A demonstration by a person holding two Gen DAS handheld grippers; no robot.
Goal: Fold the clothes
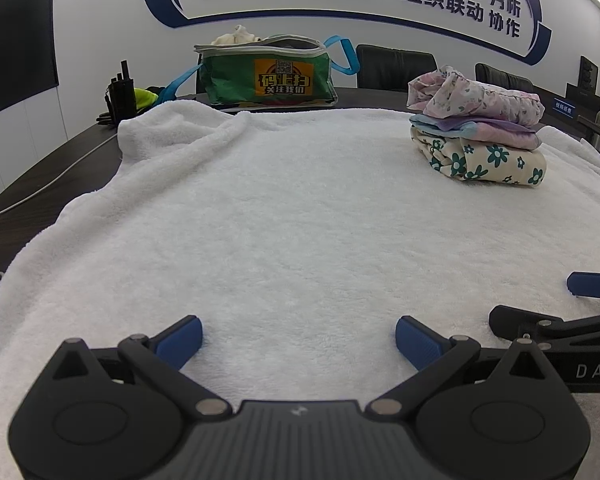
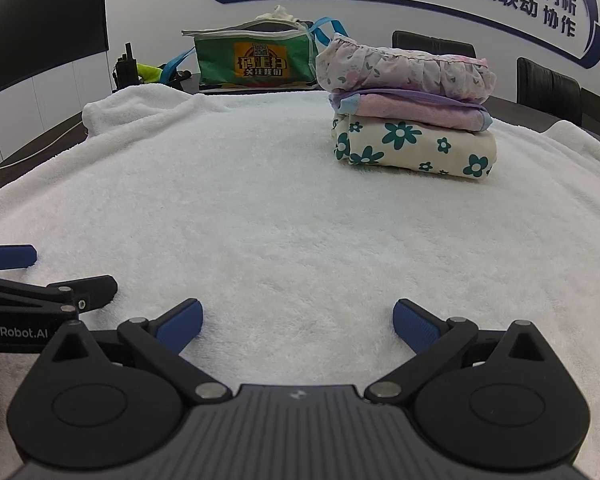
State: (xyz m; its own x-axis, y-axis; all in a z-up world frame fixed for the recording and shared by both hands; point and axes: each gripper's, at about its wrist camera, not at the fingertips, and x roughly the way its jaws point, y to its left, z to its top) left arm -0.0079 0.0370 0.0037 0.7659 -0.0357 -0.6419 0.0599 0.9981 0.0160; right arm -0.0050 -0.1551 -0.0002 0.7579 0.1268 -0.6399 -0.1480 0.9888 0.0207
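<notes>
Resting empty with jaws apart, left gripper (image 1: 298, 340) and right gripper (image 2: 298, 326) should reach past the stack (image 2: 410, 108) — to the bag (image 2: 256, 60) behind it — for another garment.

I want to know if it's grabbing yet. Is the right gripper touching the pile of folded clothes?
Apart. The right wrist view shows the right gripper open, with bare white towel between it and the pile of folded clothes.
</notes>
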